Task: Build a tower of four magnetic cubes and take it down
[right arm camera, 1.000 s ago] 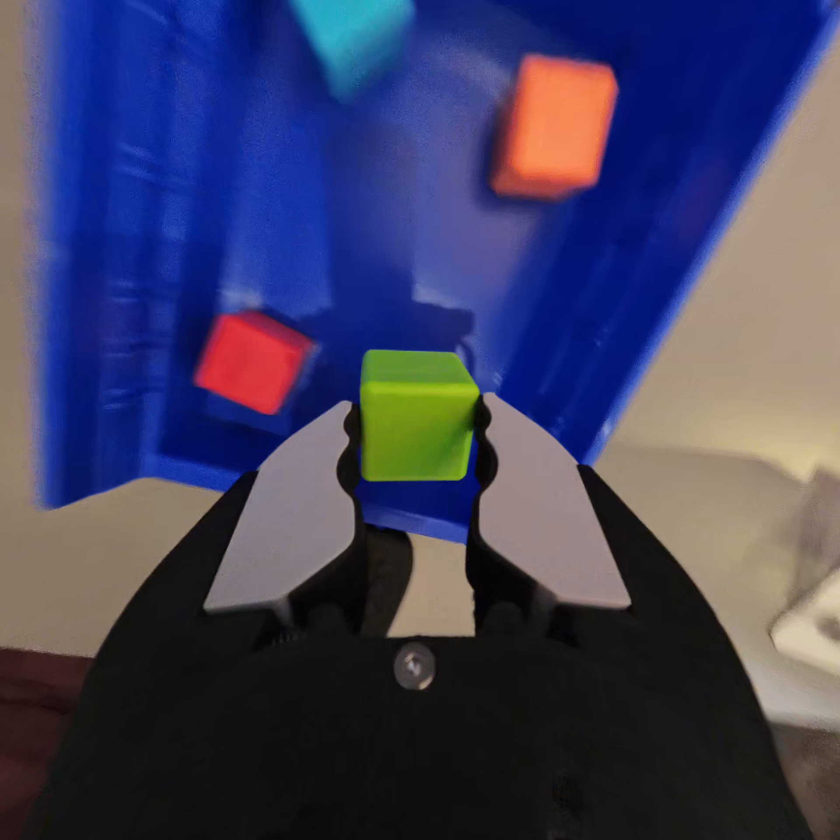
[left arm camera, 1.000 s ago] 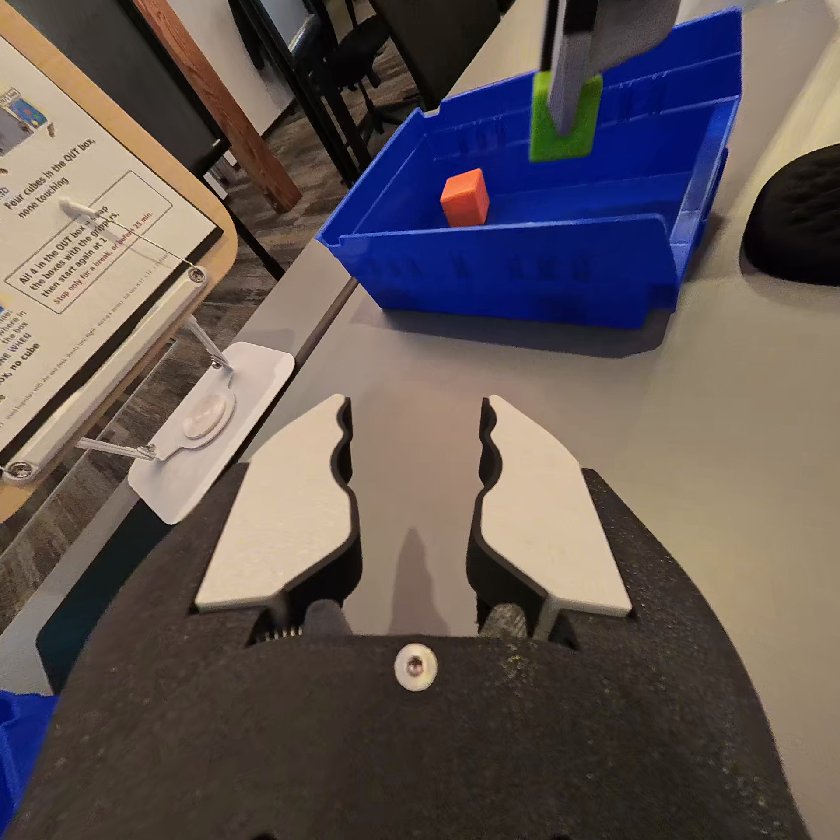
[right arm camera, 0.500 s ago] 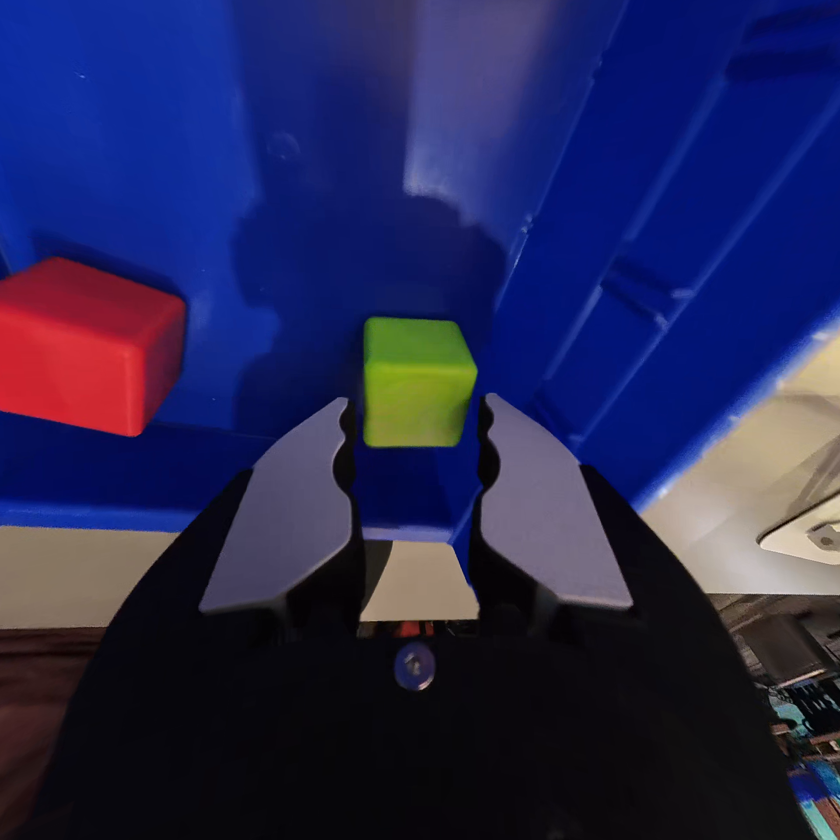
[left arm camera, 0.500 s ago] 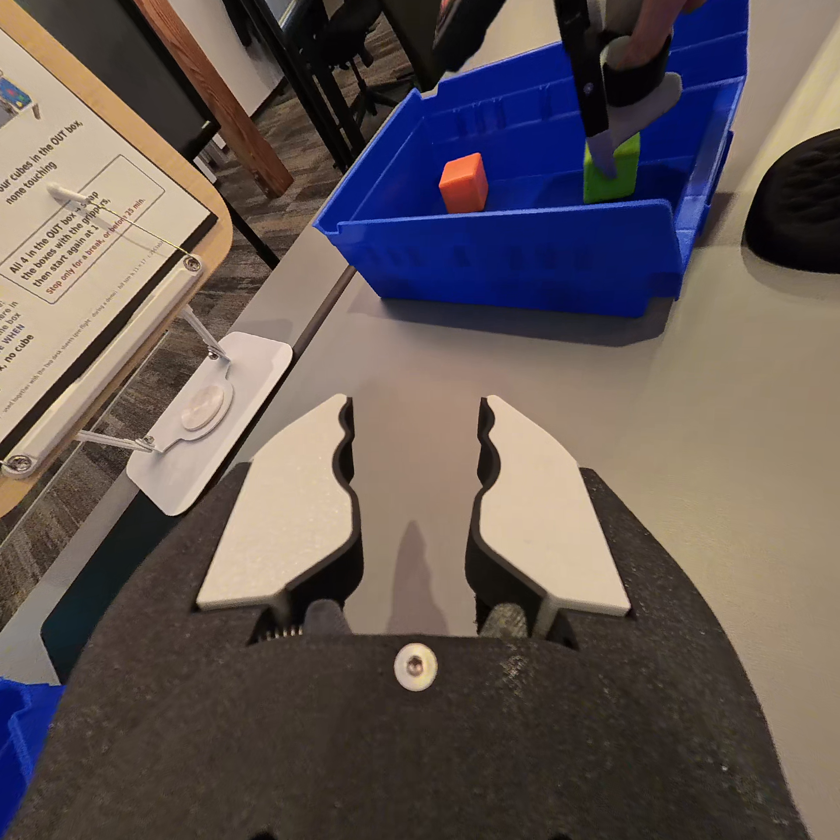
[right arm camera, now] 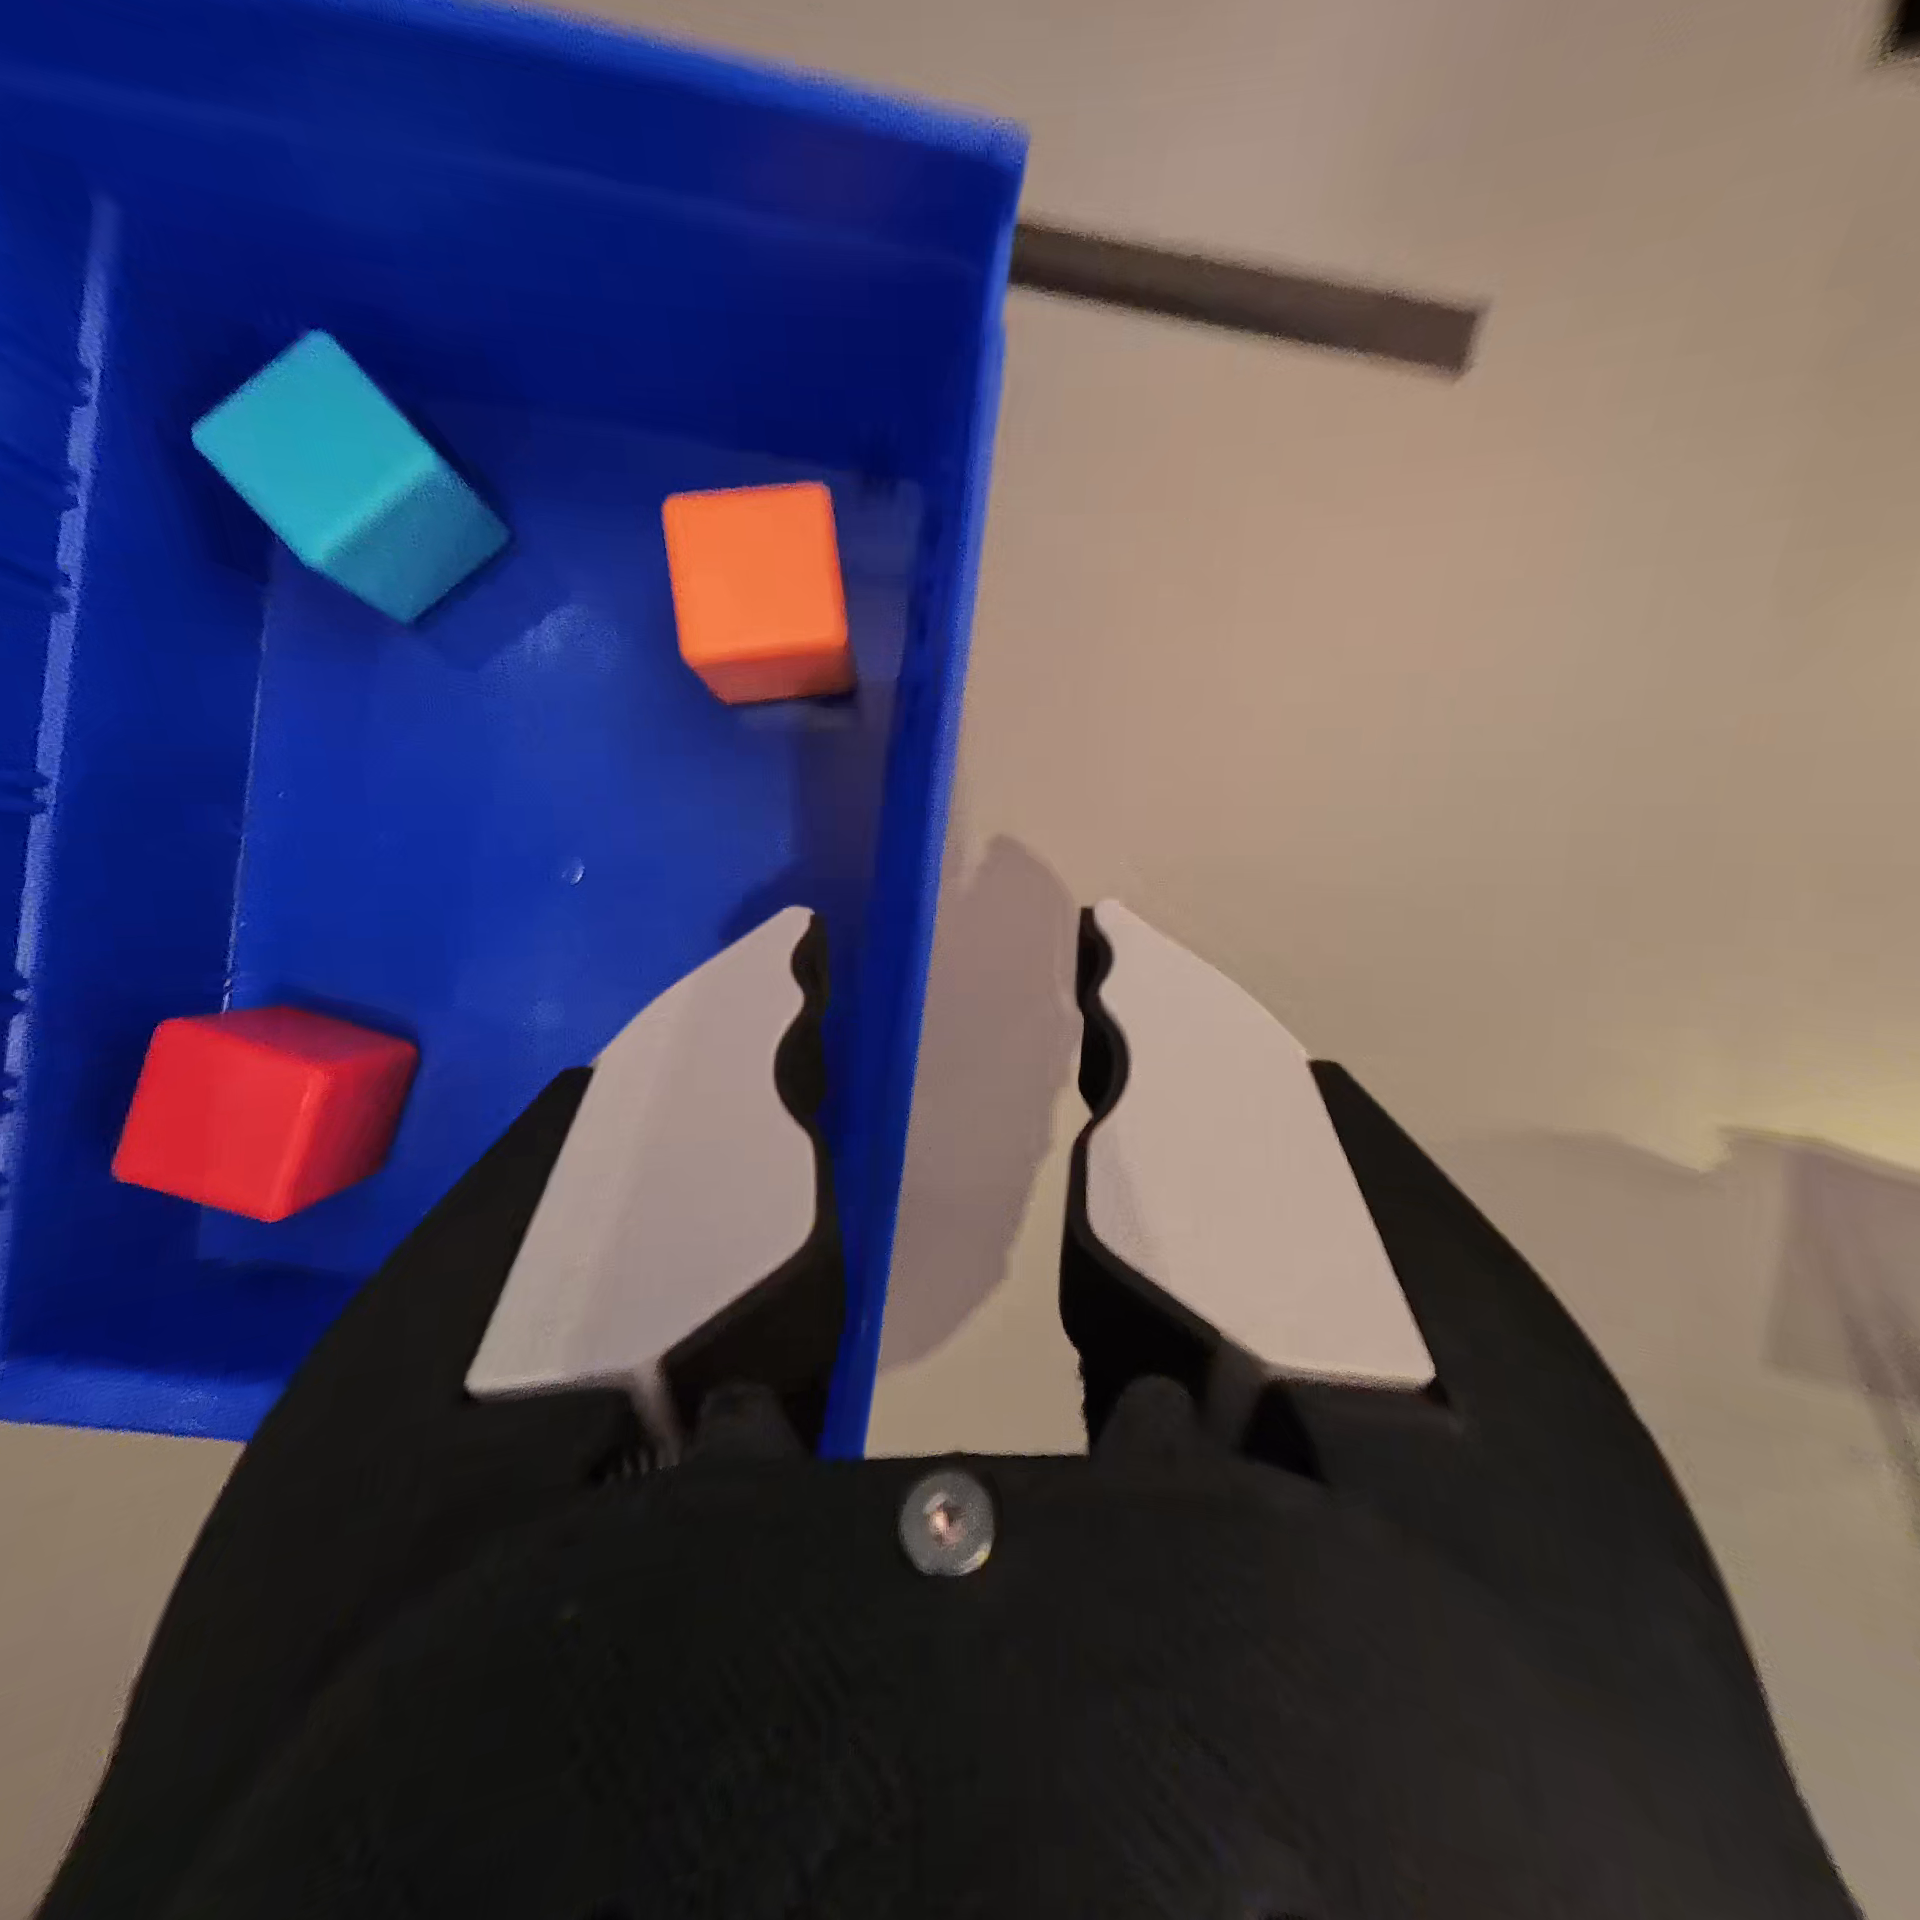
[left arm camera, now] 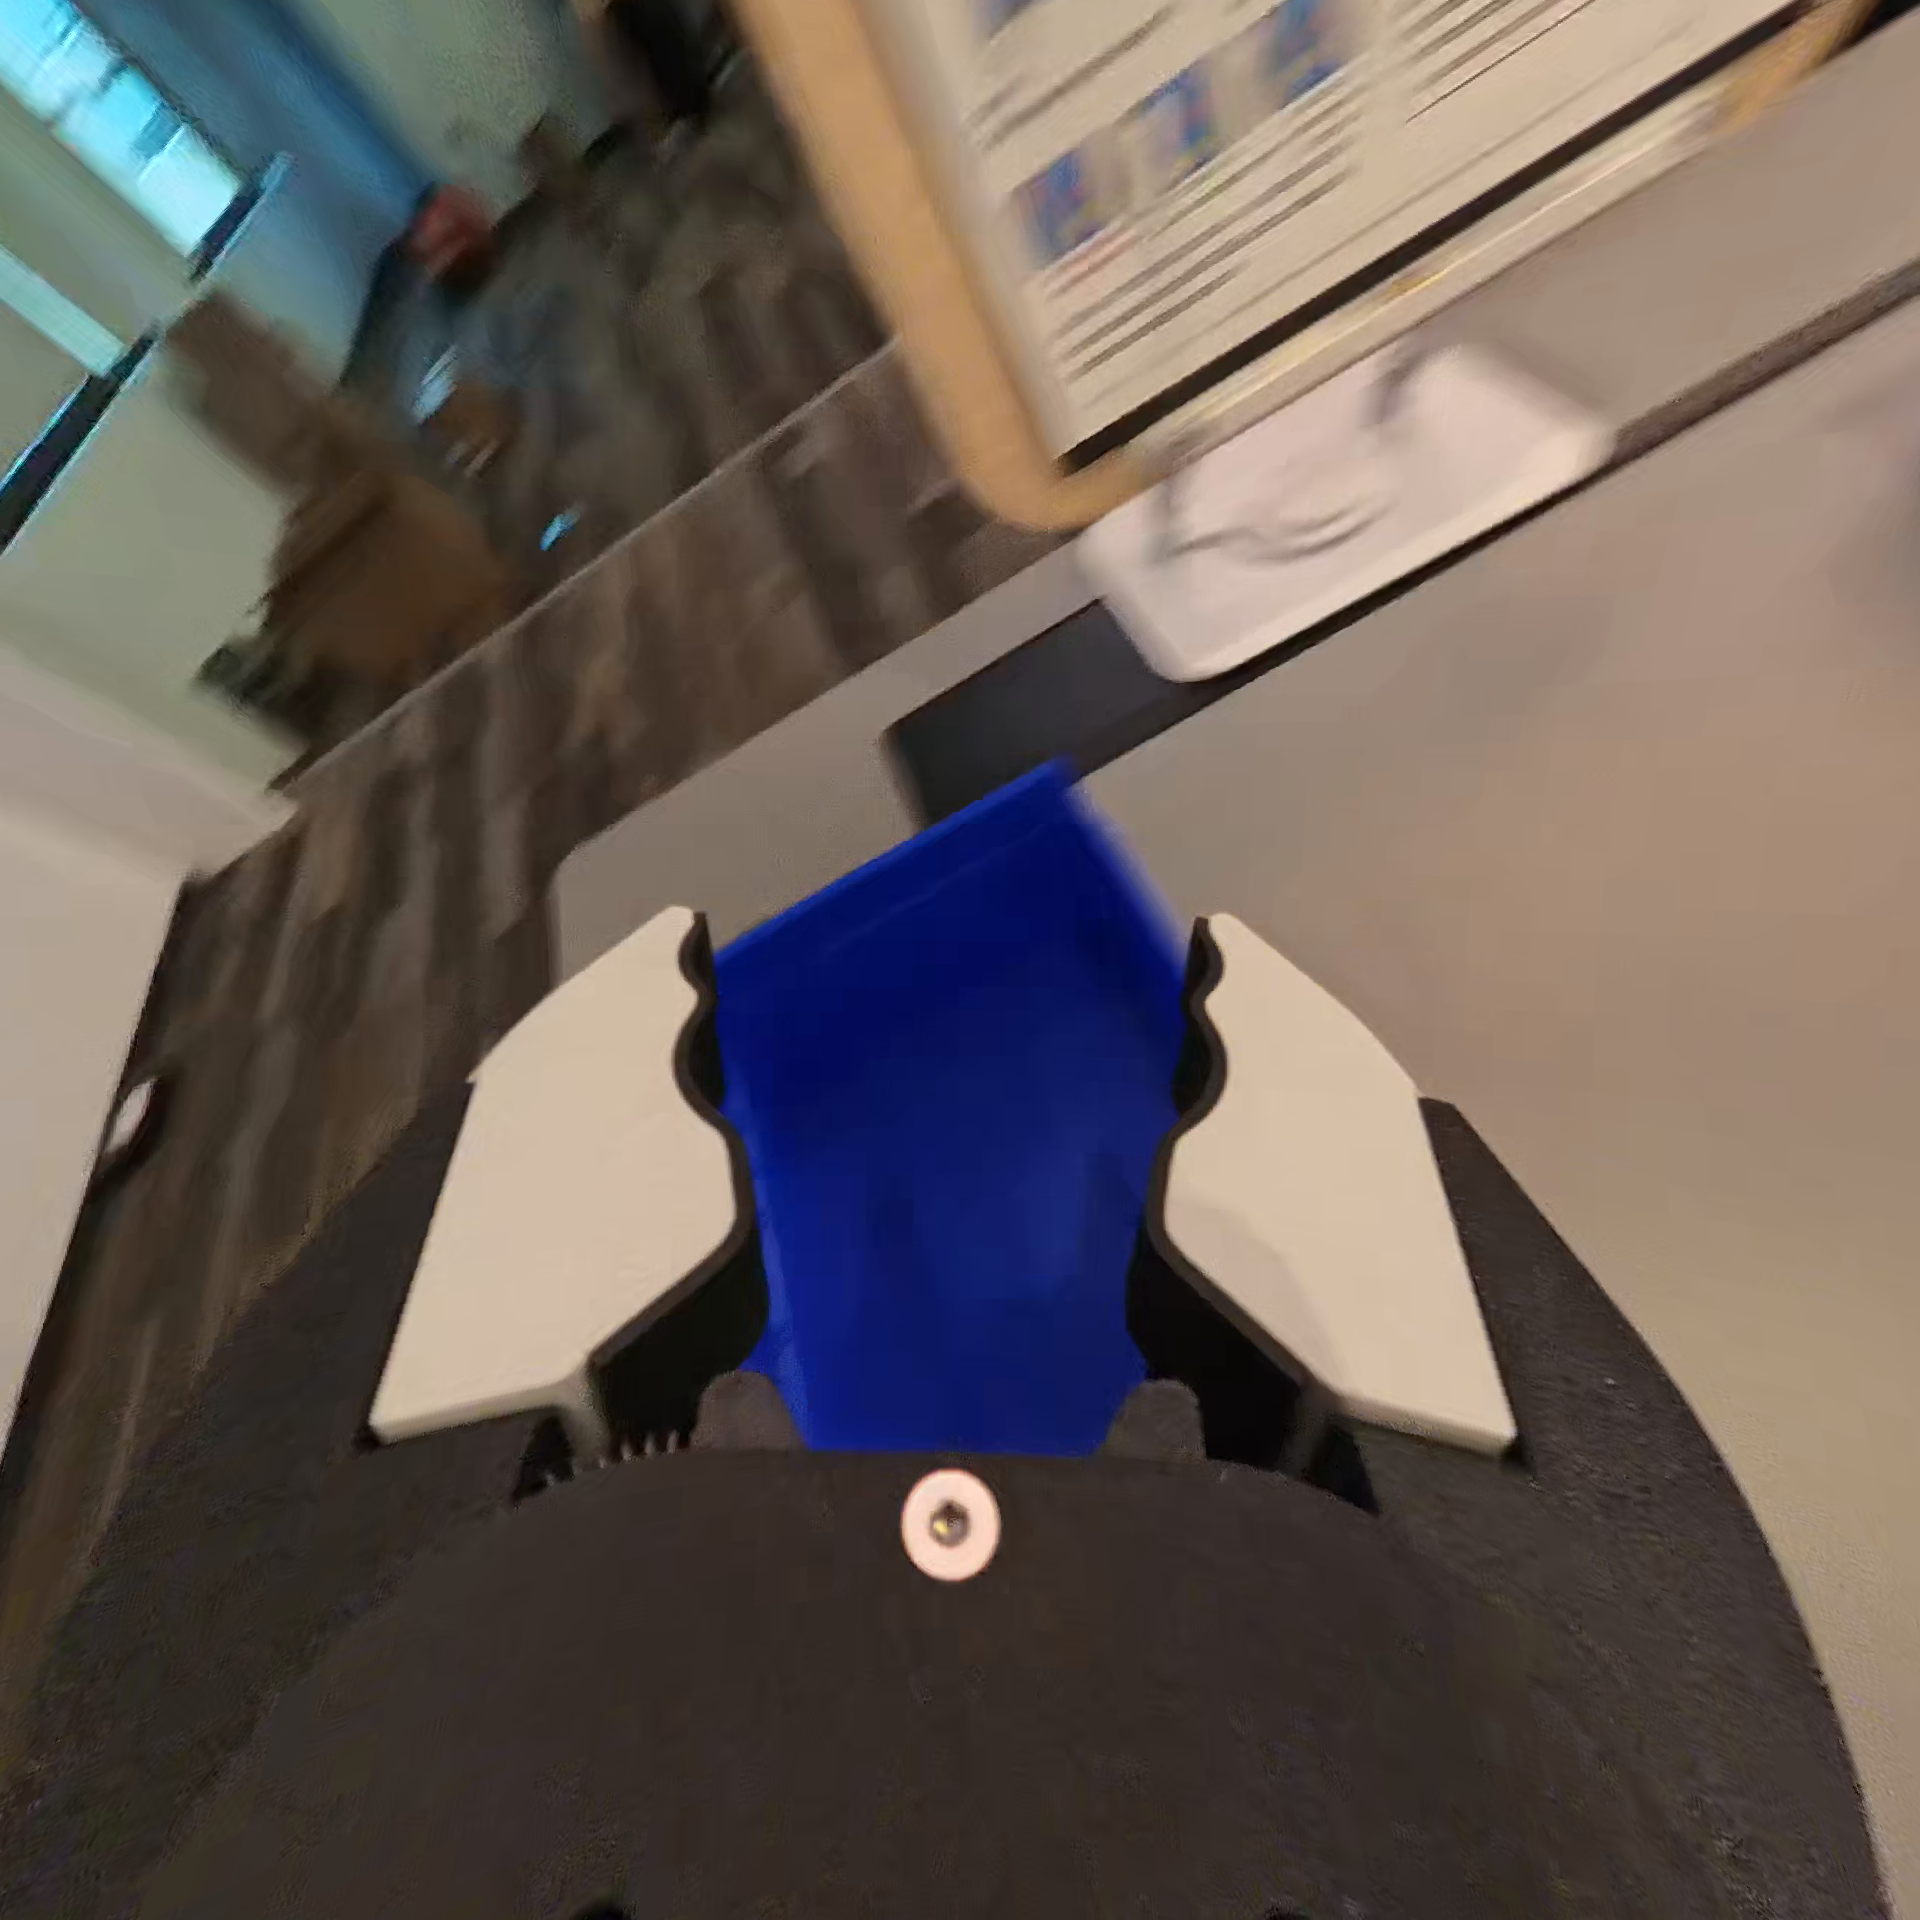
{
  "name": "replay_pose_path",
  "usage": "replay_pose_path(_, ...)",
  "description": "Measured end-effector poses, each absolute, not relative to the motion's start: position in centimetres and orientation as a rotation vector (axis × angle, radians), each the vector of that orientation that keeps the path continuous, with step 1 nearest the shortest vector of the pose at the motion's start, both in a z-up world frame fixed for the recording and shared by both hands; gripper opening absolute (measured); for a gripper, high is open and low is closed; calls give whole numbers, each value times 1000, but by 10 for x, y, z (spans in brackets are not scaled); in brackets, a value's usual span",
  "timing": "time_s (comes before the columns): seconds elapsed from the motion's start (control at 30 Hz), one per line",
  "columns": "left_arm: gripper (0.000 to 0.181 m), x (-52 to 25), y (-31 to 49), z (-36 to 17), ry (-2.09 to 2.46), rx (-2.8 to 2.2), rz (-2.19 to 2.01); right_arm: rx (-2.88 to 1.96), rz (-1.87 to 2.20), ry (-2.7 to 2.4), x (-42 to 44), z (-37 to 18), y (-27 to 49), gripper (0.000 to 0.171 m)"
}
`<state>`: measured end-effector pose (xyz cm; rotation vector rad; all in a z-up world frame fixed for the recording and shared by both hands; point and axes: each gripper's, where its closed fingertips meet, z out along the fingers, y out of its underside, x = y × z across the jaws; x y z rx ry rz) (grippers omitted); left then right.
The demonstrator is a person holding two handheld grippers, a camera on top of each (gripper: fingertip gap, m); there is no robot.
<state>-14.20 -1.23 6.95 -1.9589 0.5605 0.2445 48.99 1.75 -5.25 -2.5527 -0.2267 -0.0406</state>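
Right wrist view: the right gripper [right arm camera: 945, 935] hangs with its jaws apart and nothing between them, its left finger over the right wall of a blue bin [right arm camera: 966, 499] and its right finger over the bare grey desk [right arm camera: 1455, 727]. Inside the bin, three cubes lie well apart from one another: a red cube [right arm camera: 260, 1107] near the bottom-left corner, an orange cube [right arm camera: 758, 587] close to the right wall, and a teal cube [right arm camera: 343, 473] toward the far-left corner, set at an angle to the walls. The green cube does not show in this view.

Left wrist view, heavily blurred: the left gripper [left arm camera: 948, 940] also has its jaws spread wide, empty, and framing a blue bin [left arm camera: 935, 1039] below, whose contents cannot be made out. Beyond it, at the desk's far edge, stands what appears to be a wood-framed instruction board [left arm camera: 1195, 208] on a white base [left arm camera: 1351, 520].
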Motion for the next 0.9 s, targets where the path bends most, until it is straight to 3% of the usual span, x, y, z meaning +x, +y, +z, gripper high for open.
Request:
replay_pose_path(0.13,79,-254,-19,44,212,-2193,354,-2672,53,-171,489,-89,21,48)
replay_pose_path(0.23,80,-307,-27,8,-1,-2353,319,-2753,159,-193,478,-106,15,8)
replay_pose_path(0.4,82,-319,-31,-45,-97,-2539,34,-2774,175,-153,475,-108,14,7)
replay_pose_path(0.73,63,-299,-49,-98,-36,-2834,-69,-2798,211,-192,469,-108,8,8)
replay_pose_path(0.83,51,-288,-57,-111,-16,-2929,-141,-2802,224,-202,467,-108,6,8)
replay_pose_path(0.9,26,-293,-60,-112,-38,-2946,-106,-2803,239,-203,464,-108,6,8)
